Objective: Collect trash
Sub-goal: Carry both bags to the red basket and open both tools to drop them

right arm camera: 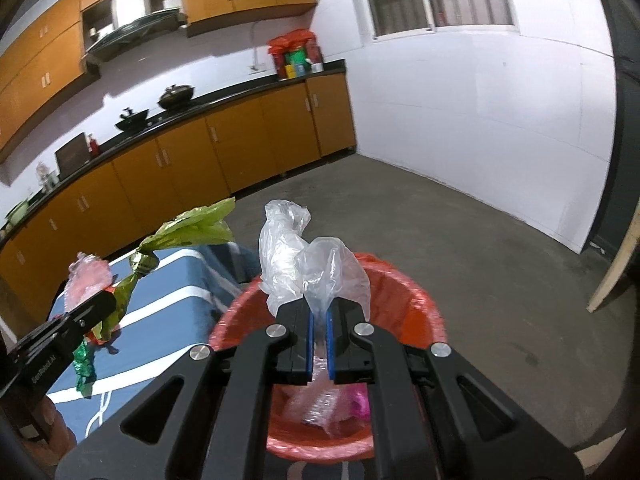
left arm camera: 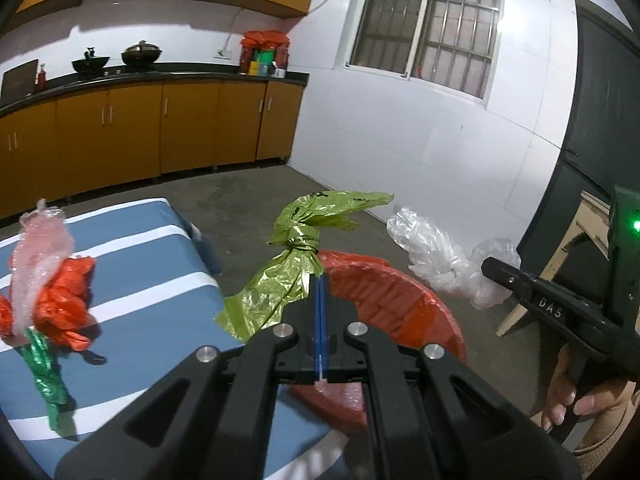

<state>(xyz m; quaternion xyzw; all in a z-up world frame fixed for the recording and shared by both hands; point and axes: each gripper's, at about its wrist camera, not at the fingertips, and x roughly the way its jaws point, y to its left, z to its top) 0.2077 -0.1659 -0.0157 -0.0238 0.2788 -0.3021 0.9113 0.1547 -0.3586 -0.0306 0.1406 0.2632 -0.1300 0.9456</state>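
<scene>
My left gripper (left arm camera: 321, 280) is shut on a knotted olive-green plastic bag (left arm camera: 296, 252), held up beside the rim of a red-lined bin (left arm camera: 396, 300). In the right wrist view the green bag (right arm camera: 192, 228) hangs from the left gripper (right arm camera: 110, 300) at the left. My right gripper (right arm camera: 319, 312) is shut on a crumpled clear plastic bag (right arm camera: 308, 268), held over the open bin (right arm camera: 420, 316), which holds clear and pink scraps. In the left wrist view the clear bag (left arm camera: 436, 256) hangs from the right gripper (left arm camera: 486, 266). More trash lies on the blue striped surface (left arm camera: 152, 280): a red bag (left arm camera: 64, 300), bubble wrap (left arm camera: 40, 240) and a green foil strip (left arm camera: 44, 376).
Orange kitchen cabinets (left arm camera: 132, 128) with a dark counter run along the back wall, with pans and a red bag on top. Bare concrete floor (right arm camera: 460, 232) spreads to the white wall and barred window (left arm camera: 428, 20). A wooden board (right arm camera: 616, 264) leans at the right by a dark door.
</scene>
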